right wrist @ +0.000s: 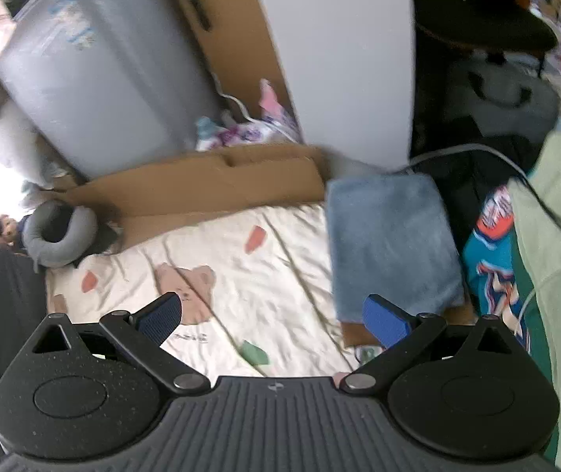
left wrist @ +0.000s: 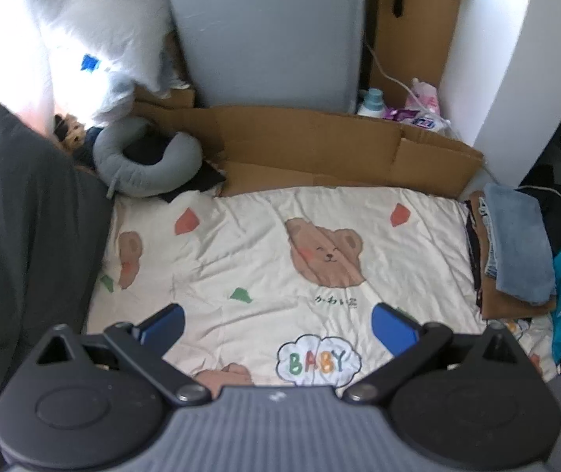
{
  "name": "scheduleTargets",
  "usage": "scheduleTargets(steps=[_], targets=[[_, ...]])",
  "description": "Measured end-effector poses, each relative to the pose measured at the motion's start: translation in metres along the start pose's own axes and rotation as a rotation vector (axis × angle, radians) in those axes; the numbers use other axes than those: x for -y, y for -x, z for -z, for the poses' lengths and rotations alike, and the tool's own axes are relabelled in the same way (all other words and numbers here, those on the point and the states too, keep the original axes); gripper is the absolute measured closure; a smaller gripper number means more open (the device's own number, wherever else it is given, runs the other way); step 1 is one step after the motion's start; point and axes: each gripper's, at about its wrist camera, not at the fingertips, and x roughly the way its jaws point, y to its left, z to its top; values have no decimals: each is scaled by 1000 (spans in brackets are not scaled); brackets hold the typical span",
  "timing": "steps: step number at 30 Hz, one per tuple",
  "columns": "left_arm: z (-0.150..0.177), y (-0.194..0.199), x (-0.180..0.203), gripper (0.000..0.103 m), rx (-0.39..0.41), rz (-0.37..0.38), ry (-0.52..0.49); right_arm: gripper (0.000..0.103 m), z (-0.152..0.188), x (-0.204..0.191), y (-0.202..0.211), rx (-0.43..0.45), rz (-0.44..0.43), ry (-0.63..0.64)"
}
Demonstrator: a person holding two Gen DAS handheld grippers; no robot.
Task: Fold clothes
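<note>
Left tongs [left wrist: 276, 324] and right tongs [right wrist: 272, 320], lower centre of each frame: blue-padded fingers spread wide, nothing held.

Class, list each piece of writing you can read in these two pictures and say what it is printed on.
"BABY": in a cloud on the bear blanket.
Small dark script under the bear: too small to read.
Blue print on the grey roll: blurred.
Label on the purple packet: blurred.

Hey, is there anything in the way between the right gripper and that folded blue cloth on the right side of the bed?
Nothing visible blocks it. The right gripper is open above the bear-print blanket, and the folded blue cloth lies just ahead, past its right finger. The space between is bare blanket.
</note>
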Motion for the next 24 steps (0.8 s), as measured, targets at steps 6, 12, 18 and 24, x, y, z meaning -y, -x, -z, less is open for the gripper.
scheduleTargets(steps=[6,12,18,24], targets=[[17,12,-37,1,13,-33,80,1,-18,-53,23,35,-35,61],[34,27,-59,1,61,-72,136,1,-18,-97,34,69,-57,99],[51,38,-71,1,68,-73,176,1,-11,-132,34,59,-87,130],[71,37,-69,1,57,-72,194,1,4,-153,31,49,-119,163]])
